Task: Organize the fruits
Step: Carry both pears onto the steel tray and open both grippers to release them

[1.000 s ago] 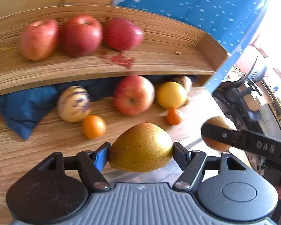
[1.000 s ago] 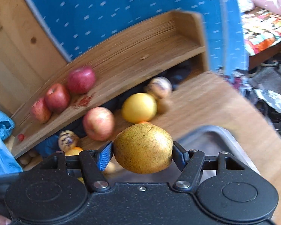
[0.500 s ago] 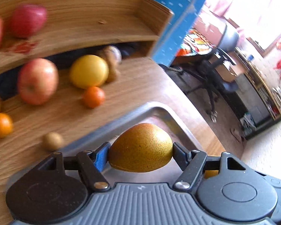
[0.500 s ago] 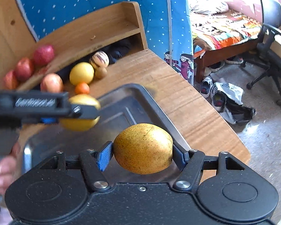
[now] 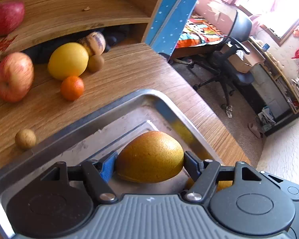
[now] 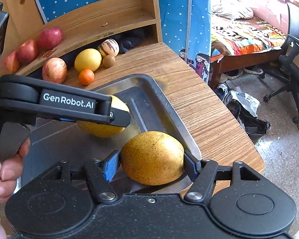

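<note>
The left gripper [image 5: 149, 164] clamps a speckled golden-brown pear [image 5: 150, 156] over the shallow steel tray [image 5: 127, 99]; the right gripper [image 6: 150, 165] pinches a second rounder yellow-brown pear [image 6: 152, 157] just beside it (both over the tray's far corner)

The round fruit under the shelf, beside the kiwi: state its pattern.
Cream melon with dark purple lengthwise stripes, clearest in the right wrist view.

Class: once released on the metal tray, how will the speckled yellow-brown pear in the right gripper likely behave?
The speckled yellow-brown pear is rounded, so it may roll on the smooth metal tray. The raised rim should probably stop it. It seems firm: the right gripper leaves no visible dents.
</note>
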The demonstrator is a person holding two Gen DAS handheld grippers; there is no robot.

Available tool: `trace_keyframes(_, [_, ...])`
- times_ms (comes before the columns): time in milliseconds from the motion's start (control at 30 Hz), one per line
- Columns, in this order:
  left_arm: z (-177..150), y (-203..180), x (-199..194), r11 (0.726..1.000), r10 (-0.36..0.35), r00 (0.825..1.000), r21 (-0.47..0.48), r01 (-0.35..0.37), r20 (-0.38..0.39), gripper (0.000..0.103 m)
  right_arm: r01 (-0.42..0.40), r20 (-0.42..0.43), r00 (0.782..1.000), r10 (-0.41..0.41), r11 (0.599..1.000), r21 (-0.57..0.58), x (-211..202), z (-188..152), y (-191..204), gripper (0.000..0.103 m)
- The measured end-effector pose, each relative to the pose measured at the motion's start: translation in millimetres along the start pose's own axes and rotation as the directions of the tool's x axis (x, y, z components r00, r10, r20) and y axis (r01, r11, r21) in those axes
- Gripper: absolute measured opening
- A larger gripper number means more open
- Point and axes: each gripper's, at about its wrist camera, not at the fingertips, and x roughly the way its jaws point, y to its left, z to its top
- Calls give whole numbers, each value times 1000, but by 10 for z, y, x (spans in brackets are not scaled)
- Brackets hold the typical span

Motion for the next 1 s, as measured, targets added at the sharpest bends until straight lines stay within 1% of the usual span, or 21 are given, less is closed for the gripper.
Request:
trace_keyframes(167, [-28, -6, -4, 1000, 18, 1000, -21, -18, 5, 75, -13, 7, 1000, 13, 1000, -27, -12, -12, -2, 69])
trace_keyframes(233, [-48, -13, -29, 999, 30, 1000, -38, -30, 3, 78, -22, 11, 1000, 23, 999, -34, -42, -36, -4, 69])
trace_keyframes(267, [-68, -15, -69, 998, 36, 999, -48, -35, 14, 80, -28, 27, 999, 29, 999, -43, -87, -55, -3, 72])
trace_keyframes(300, [-78, -20, -104, 998, 42, 999, -54, -41, 24, 86, -33, 38, 999, 35, 998, -54, -129, -64, 1, 78])
trace_keyframes(333, [-105, -21, -160, 997, 54, 998, -61, -51, 39, 89, -36, 52, 998, 40, 997, -65, -176, -77, -3, 81])
trace_keyframes(400, [-131, -19, -239, 994, 75, 996, -77, -71, 51, 90, -48, 67, 996, 53, 996, -68, -255, -101, -24, 84])
trace_keyframes(433, [-169, -10, -300, 993, 84, 995, -88, -79, 56, 92, -58, 71, 996, 63, 996, -69, -305, -124, -42, 85])
trace_keyframes(467, [-206, 3, -356, 991, 94, 994, -99, -87, 61, 94, -67, 75, 995, 72, 995, -69, -353, -145, -56, 89])
trace_keyframes(500, [-259, 22, -420, 989, 109, 992, -112, -101, 67, 99, -76, 81, 993, 81, 995, -72, -408, -171, -65, 93])
trace_keyframes(533, [-327, 40, -496, 985, 130, 989, -127, -120, 76, 102, -82, 84, 993, 89, 994, -78, -460, -201, -69, 95])
trace_keyframes(567, [-404, 57, -570, 981, 152, 985, -135, -140, 81, 102, -89, 86, 992, 96, 992, -84, -510, -225, -75, 98])
trace_keyframes(633, [-536, 94, -684, 975, 183, 981, -141, -173, 68, 102, -100, 82, 991, 108, 990, -97, -594, -274, -72, 100])
trace_keyframes(667, [-600, 112, -743, 971, 197, 979, -146, -187, 59, 102, -105, 70, 991, 113, 989, -107, -619, -298, -63, 102])
trace_keyframes(767, [-843, 152, -953, 958, 240, 969, -175, -227, 56, 102, -126, 15, 991, 130, 981, -144, -651, -394, -9, 102])
trace_keyframes(833, [-1023, 167, -1088, 949, 269, 962, -182, -258, 37, 102, -151, -20, 988, 150, 975, -164, -667, -476, 57, 102])
trace_keyframes(900, [-1186, 155, -1182, 941, 292, 956, -181, -286, 10, 102, -192, -56, 981, 185, 965, -181, -674, -559, 124, 102])
trace_keyframes(1000, [-1387, 168, -1272, 933, 309, 950, -183, -311, -36, 102, -262, -111, 963, 244, 942, -211, -658, -648, 240, 102])
